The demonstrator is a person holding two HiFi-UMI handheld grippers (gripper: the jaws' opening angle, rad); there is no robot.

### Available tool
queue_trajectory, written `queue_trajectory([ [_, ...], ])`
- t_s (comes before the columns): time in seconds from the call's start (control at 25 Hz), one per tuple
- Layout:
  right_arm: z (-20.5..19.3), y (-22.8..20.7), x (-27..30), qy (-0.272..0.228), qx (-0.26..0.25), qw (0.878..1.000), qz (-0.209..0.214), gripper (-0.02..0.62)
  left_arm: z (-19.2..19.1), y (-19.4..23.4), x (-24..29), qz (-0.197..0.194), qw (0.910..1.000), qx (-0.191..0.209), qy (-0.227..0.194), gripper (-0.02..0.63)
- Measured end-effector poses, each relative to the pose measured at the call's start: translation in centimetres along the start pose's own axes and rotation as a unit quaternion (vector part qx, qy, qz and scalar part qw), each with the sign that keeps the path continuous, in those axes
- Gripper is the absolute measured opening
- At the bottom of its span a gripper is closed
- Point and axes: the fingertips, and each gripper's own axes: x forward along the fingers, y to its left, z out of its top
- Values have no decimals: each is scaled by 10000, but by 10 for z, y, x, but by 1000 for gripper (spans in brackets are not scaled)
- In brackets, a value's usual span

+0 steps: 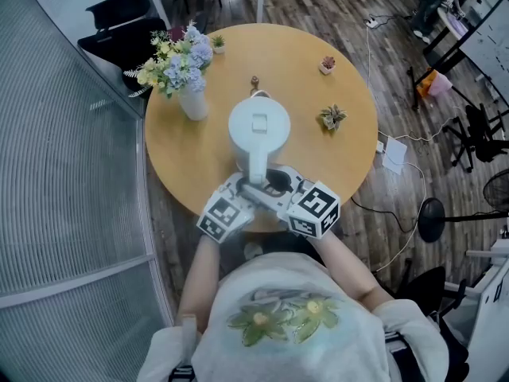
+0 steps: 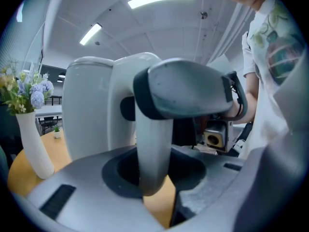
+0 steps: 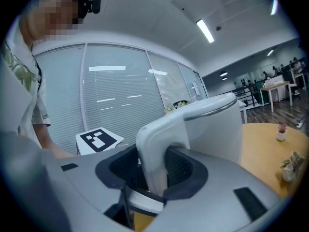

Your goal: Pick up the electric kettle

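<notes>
Electric kettle [image 1: 258,127]: left gripper [image 2: 153,178] and right gripper [image 3: 153,175] both closed on its handle [image 1: 256,168]; risk: heavy body swings, handle twists loose

We look down on a round wooden counter [image 1: 179,161] bearing a white vase [image 1: 193,103] of yellow and blue flowers [image 1: 176,58] at its left, a small potted plant [image 1: 217,44] behind them, a pink-topped pot [image 1: 327,64] and a spiky succulent [image 1: 332,118] toward its right, over dark plank floor [image 1: 318,2].
</notes>
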Motion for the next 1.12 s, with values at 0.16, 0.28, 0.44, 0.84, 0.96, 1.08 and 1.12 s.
queue_trajectory([
  [0.16,6,9,-5,-94,-69,9999,-34,184,8,-6,-7,22,9999,140,-60,119],
  [0.28,11,18,-8,-145,-137,9998,-50,184,14,-12,-14,16,9997,201,-100,119],
  [0.44,14,33,-13,-192,-228,9995,-60,184,17,-22,-23,9,9995,289,-141,118],
  [0.84,16,67,-28,-344,-326,9988,-116,184,22,-51,-45,52,9984,534,-178,117],
  [0.96,16,76,-33,-369,-352,9986,-140,184,23,-60,-49,49,9982,573,-197,117],
  [1.08,16,84,-37,-387,-381,9984,-164,184,24,-67,-54,49,9978,613,-233,117],
  [1.12,15,87,-39,-391,-393,9983,-171,184,25,-70,-55,47,9977,625,-245,117],
])
